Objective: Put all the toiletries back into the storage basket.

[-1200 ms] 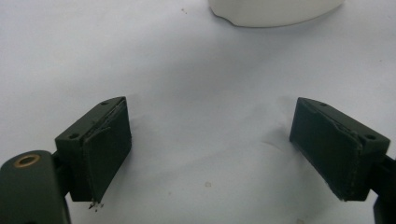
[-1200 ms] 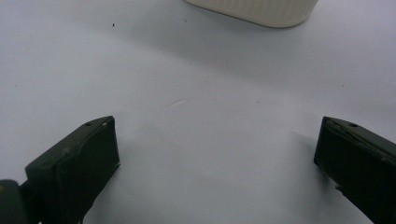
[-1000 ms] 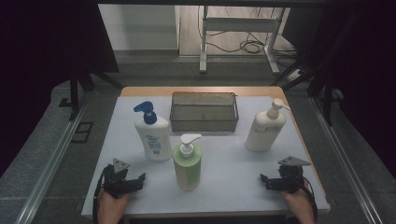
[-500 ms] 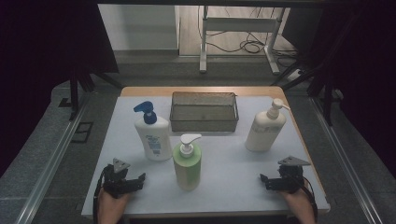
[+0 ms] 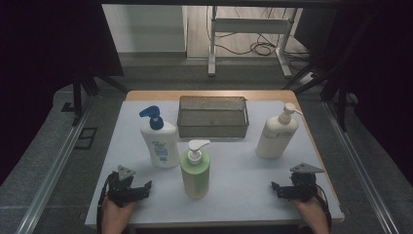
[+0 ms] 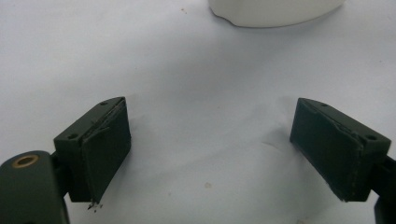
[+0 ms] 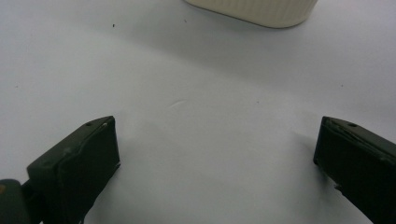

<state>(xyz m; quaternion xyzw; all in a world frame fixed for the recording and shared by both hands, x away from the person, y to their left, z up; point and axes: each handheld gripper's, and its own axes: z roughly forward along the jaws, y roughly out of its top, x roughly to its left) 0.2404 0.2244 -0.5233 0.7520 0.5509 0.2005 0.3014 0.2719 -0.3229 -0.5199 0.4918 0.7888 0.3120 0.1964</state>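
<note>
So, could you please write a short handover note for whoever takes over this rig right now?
Left gripper: open, empty, resting near the table's front left edge.
Right gripper: open, empty, near the front right edge.
Three pump bottles stand upright on the table: blue-pump bottle, green bottle, cream bottle.
Wire basket at the back holds nothing.
Done: nothing moved that shows.
Left: probably loading the bottles into the basket; the green one sits nearest.

The left hand-held gripper [image 5: 141, 187] rests low at the near left of the bench [image 5: 234, 175], jaws spread wide and empty. The right hand-held gripper [image 5: 276, 188] sits at the near right, likewise wide open, both hands gripping from behind.
</note>
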